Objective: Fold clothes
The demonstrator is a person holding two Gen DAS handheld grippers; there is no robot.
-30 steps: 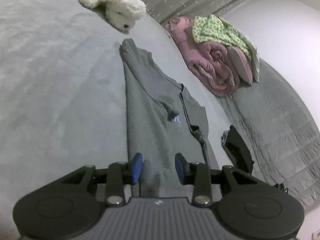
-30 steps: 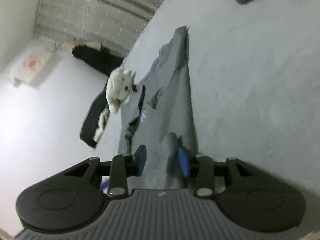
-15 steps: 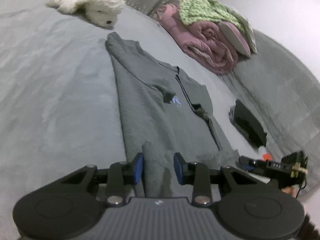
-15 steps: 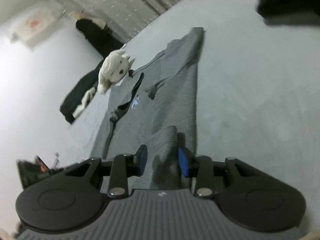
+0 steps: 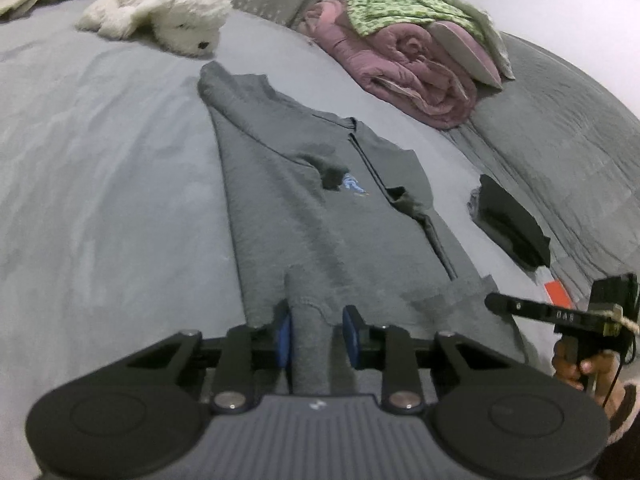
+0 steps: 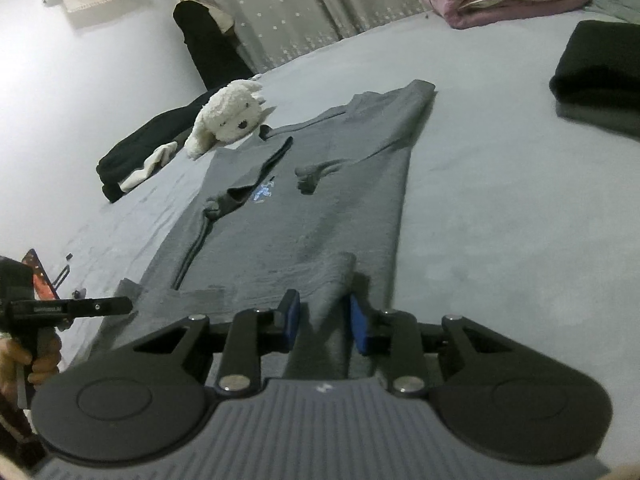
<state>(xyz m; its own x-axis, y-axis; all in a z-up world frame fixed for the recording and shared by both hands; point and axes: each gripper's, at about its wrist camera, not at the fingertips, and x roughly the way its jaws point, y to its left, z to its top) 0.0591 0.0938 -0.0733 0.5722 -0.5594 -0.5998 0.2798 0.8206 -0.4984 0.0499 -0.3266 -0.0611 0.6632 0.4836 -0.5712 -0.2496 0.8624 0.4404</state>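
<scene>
A dark grey shirt (image 5: 304, 208) with a small blue logo lies lengthwise on the grey bed, its sides folded in; it also shows in the right wrist view (image 6: 320, 208). My left gripper (image 5: 316, 334) is at the shirt's near left hem corner, with a pinched ridge of cloth standing between its blue pads. My right gripper (image 6: 324, 326) holds the near right hem corner the same way. Each gripper shows in the other's view, held by a hand: the right one (image 5: 560, 316) and the left one (image 6: 60, 308).
A white plush dog (image 5: 168, 20) lies past the shirt's far end. Rolled pink bedding (image 5: 404, 68) with a green floral cloth sits at the far right. A folded black garment (image 5: 512, 224) lies right of the shirt. Dark clothes (image 6: 140, 148) lie beside the plush.
Both grippers have come down and levelled out with the hem in their jaws. The shirt now lies flatter and straighter on the bed, and each gripper has come into the other's view.
</scene>
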